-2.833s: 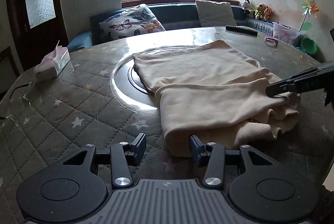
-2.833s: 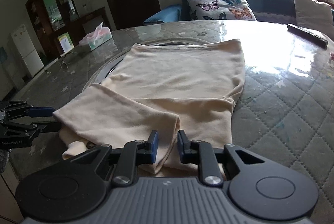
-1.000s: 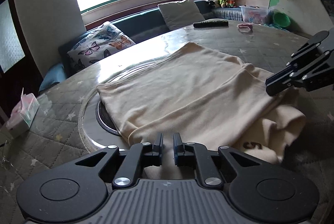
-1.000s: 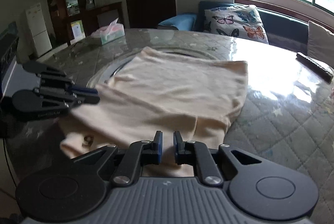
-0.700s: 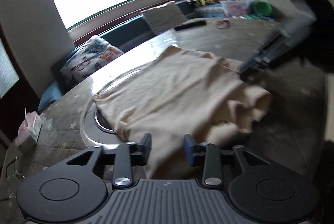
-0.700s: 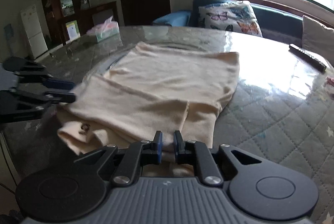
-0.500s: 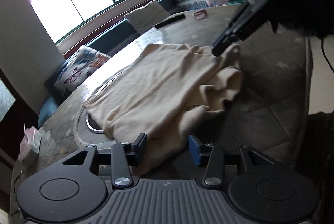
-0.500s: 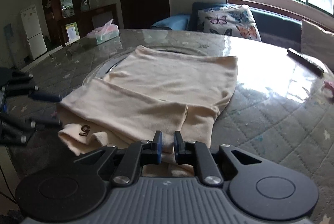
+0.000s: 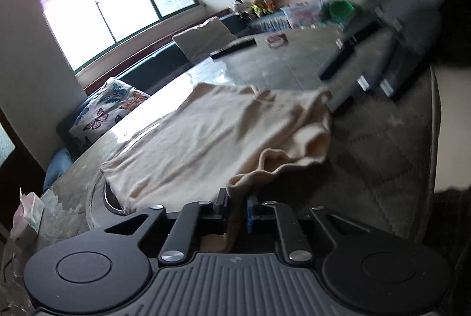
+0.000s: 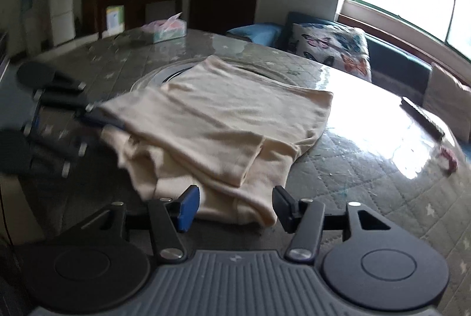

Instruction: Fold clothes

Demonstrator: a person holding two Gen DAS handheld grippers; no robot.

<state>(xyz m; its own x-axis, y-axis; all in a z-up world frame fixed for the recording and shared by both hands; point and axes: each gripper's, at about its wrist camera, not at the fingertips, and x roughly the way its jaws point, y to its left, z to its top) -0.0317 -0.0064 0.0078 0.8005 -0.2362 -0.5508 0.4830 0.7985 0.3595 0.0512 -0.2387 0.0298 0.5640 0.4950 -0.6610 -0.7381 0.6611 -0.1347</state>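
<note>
The cream garment (image 10: 223, 121) lies part-folded on the quilted desk (image 10: 368, 168), its long axis running away from the near edge toward the window. The left tongs (image 9: 237, 208) have just closed and pinch its near left corner. The right tongs (image 10: 235, 204) have just been opening; they stand wide, apparently clear of the hem lying between them.
</note>
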